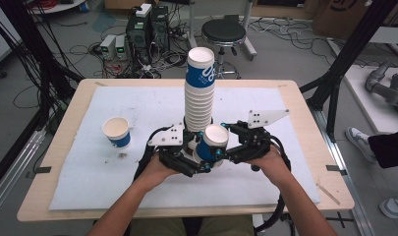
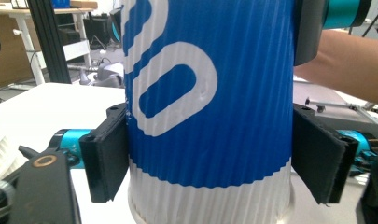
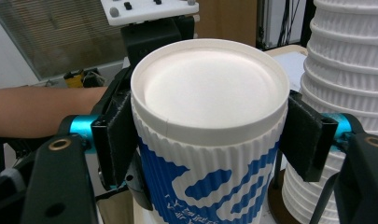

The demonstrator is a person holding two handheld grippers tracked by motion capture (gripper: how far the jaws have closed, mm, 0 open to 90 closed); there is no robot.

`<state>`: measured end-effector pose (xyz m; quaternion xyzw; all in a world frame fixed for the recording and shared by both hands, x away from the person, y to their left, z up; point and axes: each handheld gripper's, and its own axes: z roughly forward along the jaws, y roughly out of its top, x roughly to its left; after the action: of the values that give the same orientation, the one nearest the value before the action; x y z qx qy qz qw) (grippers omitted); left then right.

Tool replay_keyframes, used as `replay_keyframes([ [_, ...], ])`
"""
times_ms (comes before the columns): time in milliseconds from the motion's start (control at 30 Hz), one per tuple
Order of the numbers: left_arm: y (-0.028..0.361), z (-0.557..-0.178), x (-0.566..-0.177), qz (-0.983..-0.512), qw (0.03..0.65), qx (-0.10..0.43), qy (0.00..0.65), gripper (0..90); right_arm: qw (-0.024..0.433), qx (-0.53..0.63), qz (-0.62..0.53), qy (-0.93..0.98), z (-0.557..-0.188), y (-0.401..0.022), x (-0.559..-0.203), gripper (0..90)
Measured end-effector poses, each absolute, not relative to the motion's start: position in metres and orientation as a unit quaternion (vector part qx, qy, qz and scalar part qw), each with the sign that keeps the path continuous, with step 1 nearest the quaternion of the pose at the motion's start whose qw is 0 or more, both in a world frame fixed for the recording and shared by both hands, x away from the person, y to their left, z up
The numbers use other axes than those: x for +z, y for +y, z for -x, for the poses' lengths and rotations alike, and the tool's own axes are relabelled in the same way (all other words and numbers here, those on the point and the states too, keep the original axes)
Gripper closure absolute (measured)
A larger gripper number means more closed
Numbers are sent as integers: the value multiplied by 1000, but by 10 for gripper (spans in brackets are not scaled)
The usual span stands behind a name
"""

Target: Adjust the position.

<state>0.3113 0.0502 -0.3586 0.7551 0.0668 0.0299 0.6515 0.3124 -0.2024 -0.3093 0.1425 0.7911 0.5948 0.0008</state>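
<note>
A blue-and-white ribbed paper cup point(image 1: 211, 142) is held tilted above the white mat, just in front of a tall stack of the same cups point(image 1: 200, 93). My right gripper point(image 1: 221, 141) is shut on it; in the right gripper view its pads point(image 3: 119, 135) press both sides just under the cup's flat white round end point(image 3: 210, 88). My left gripper point(image 1: 199, 160) comes in from the left. In the left gripper view its gripper point(image 2: 210, 158) has both pads point(image 2: 107, 158) against the cup's wall point(image 2: 210, 93). The stack point(image 3: 350, 70) rises at the right of the right gripper view.
A single upright cup point(image 1: 117, 132) stands on the white mat point(image 1: 137, 103) at the left. The wooden table edge point(image 1: 64, 123) frames the mat. Beyond the table are a black stool point(image 1: 223, 33), computers with cables point(image 1: 147, 29) and a person's shoe point(image 1: 356, 137) at the right.
</note>
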Motion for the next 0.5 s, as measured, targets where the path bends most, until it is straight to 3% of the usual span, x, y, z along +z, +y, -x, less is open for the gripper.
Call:
replay_keyframes([
  [100, 51, -312, -353, -766, 640, 26, 62, 234, -2, 596, -138, 791, -311, -203, -309, 264],
  [200, 55, -313, -348, -777, 626, 28, 63, 236, -5, 588, -135, 797, -310, -203, -307, 183],
  [500, 66, -317, -340, -803, 592, 21, 65, 240, 17, 575, -135, 807, -313, -210, -296, 183],
])
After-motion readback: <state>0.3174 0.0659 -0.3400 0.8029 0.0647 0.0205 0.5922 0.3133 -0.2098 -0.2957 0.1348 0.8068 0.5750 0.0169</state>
